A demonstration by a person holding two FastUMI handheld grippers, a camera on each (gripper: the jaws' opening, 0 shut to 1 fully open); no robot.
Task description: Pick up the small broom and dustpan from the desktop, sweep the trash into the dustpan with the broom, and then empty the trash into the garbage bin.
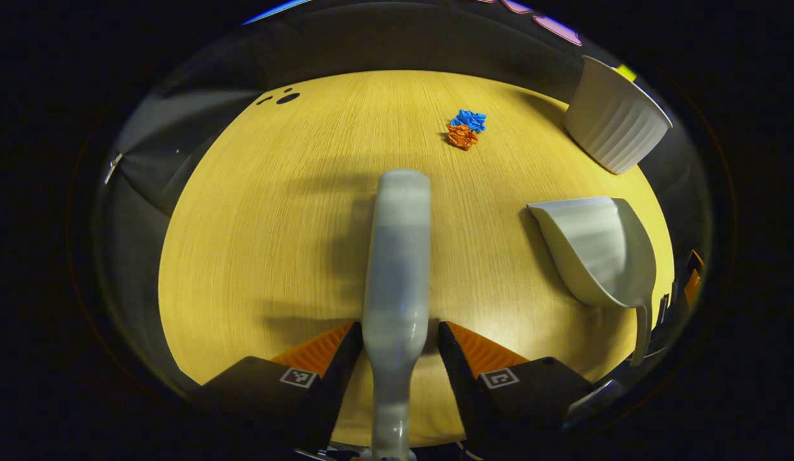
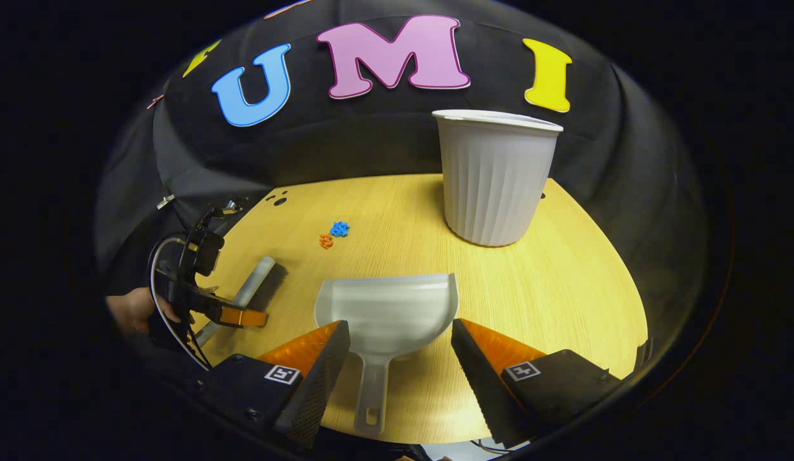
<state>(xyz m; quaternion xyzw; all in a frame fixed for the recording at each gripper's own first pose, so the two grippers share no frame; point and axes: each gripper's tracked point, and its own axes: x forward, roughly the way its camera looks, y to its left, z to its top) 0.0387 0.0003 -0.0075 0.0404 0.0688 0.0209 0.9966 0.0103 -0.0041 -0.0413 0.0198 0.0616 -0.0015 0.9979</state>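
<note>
In the left gripper view the left gripper (image 1: 397, 336) stood with its fingers spread, the broom (image 1: 397, 256) lying between them, not visibly clamped; the trash (image 1: 466, 128), blue and orange scraps, lay well ahead of the fingertips; the bin (image 1: 615, 121) stood far ahead to the right. In the right gripper view the right gripper (image 2: 397, 349) was wide open; the dustpan (image 2: 387, 310) lay on the table (image 2: 563, 301), its handle between the fingers, untouched.

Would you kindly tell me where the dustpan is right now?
In the right gripper view, the dustpan lies on the desktop between the open right hand-held gripper fingers, in front of the garbage bin.
</note>
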